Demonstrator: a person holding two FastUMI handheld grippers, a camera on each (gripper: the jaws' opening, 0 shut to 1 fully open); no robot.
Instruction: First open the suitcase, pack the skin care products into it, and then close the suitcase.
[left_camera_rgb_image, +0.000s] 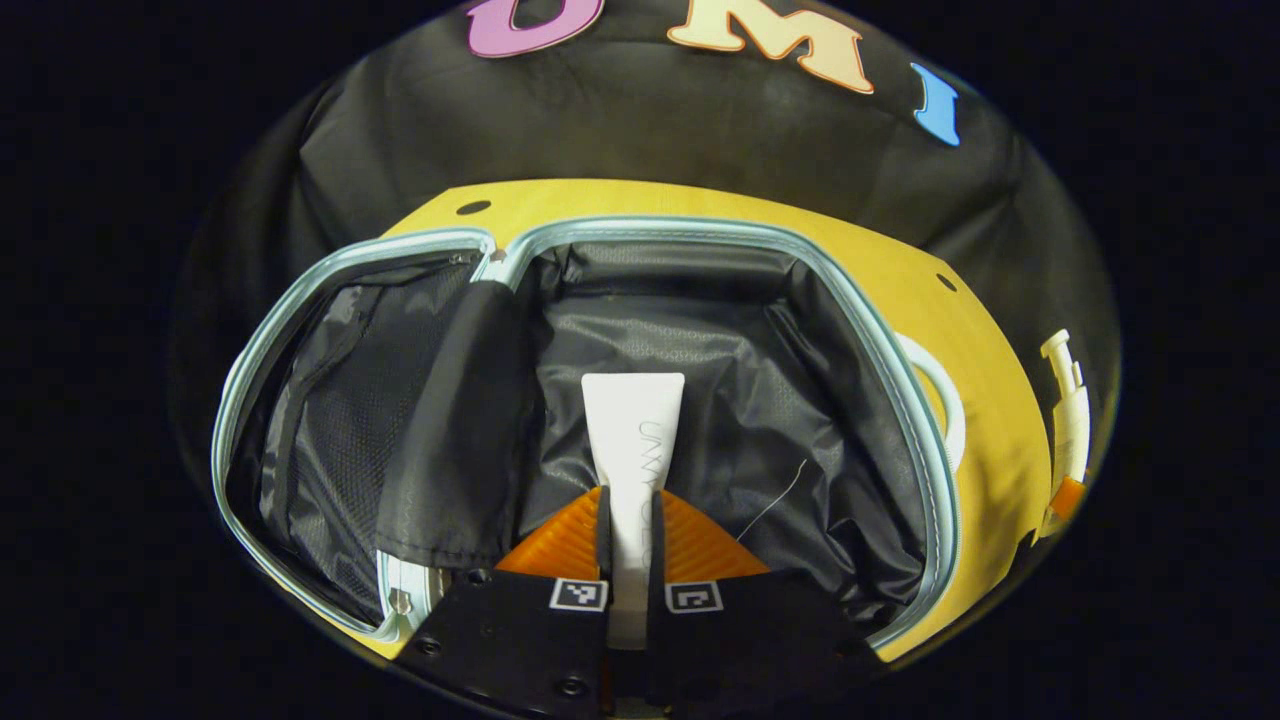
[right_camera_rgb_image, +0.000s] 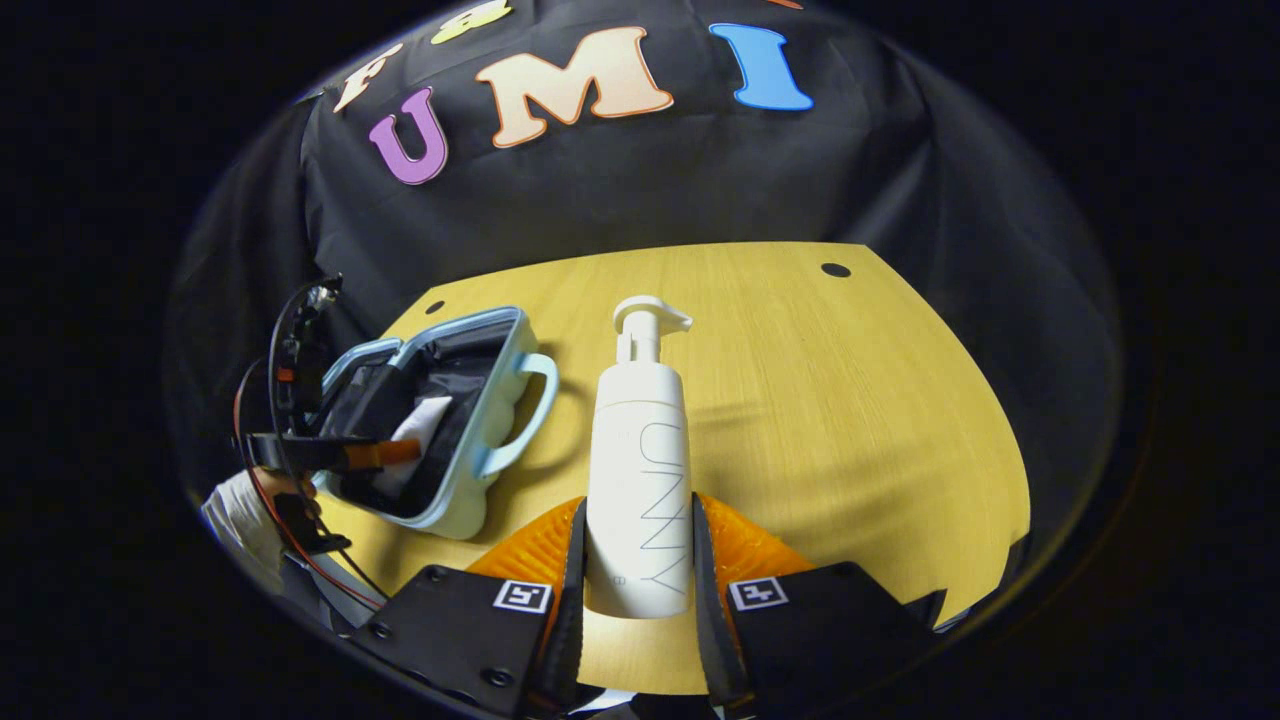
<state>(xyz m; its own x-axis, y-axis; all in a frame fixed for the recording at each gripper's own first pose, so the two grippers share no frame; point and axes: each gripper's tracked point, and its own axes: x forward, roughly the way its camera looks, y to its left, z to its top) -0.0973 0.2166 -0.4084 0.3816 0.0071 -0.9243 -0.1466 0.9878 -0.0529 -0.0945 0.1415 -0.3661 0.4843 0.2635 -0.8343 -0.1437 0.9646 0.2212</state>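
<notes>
The light-blue suitcase (left_camera_rgb_image: 700, 228) lies open on the table, showing its black lining. My left gripper (left_camera_rgb_image: 630, 500) is shut on a white tube (left_camera_rgb_image: 632, 430) and holds it over the suitcase's main compartment. In the right gripper view, the suitcase (right_camera_rgb_image: 470, 490) sits at the left with the left gripper (right_camera_rgb_image: 340, 450) and the tube (right_camera_rgb_image: 420, 425) inside its opening. My right gripper (right_camera_rgb_image: 640, 510) is shut on a white pump bottle (right_camera_rgb_image: 640, 450), pump head pointing away, over the table to the right of the suitcase. The same bottle (left_camera_rgb_image: 1068, 410) shows at the far right of the left gripper view.
The yellow wooden table (right_camera_rgb_image: 850, 420) stretches bare to the right of the suitcase, with small round holes near its far corners. The suitcase's handle (right_camera_rgb_image: 530, 400) sticks out toward the bottle. A person's sleeve (right_camera_rgb_image: 240, 520) is behind the left gripper.
</notes>
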